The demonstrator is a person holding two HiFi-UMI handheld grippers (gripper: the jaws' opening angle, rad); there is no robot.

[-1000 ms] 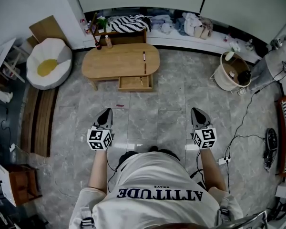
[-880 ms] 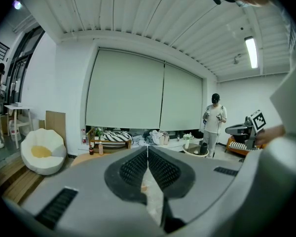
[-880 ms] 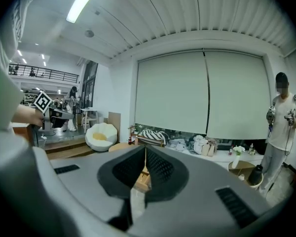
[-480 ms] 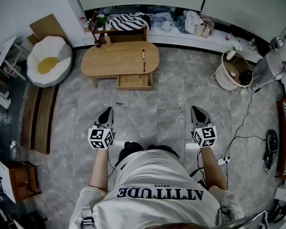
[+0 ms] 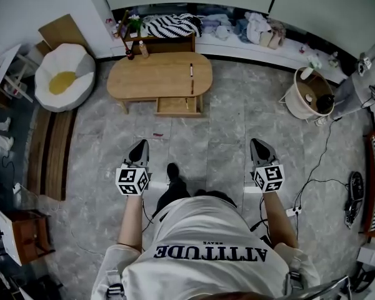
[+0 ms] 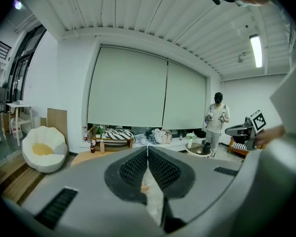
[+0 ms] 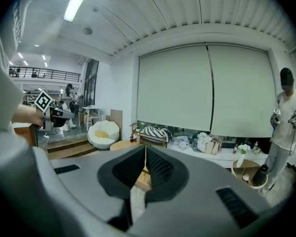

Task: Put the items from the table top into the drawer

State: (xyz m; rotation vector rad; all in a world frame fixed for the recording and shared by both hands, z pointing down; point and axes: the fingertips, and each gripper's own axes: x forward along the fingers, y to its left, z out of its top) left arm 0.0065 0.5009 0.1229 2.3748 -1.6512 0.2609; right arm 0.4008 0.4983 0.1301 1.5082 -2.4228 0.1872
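Dark fingers (image 6: 133, 169) together, both pairs empty.

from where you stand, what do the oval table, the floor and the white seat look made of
Oval table: light wood or wood veneer, matte, even tan colour; its open drawer matches. Floor: grey stone-look tiles, faintly glossy, veined, with straight joints. White seat: probably soft padded fabric, plump scalloped shape, yellow centre.

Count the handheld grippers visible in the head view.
2. The left gripper is over the floor at the left, the right gripper at the right, both shut and pointing toward the wooden table. None seems hidden.
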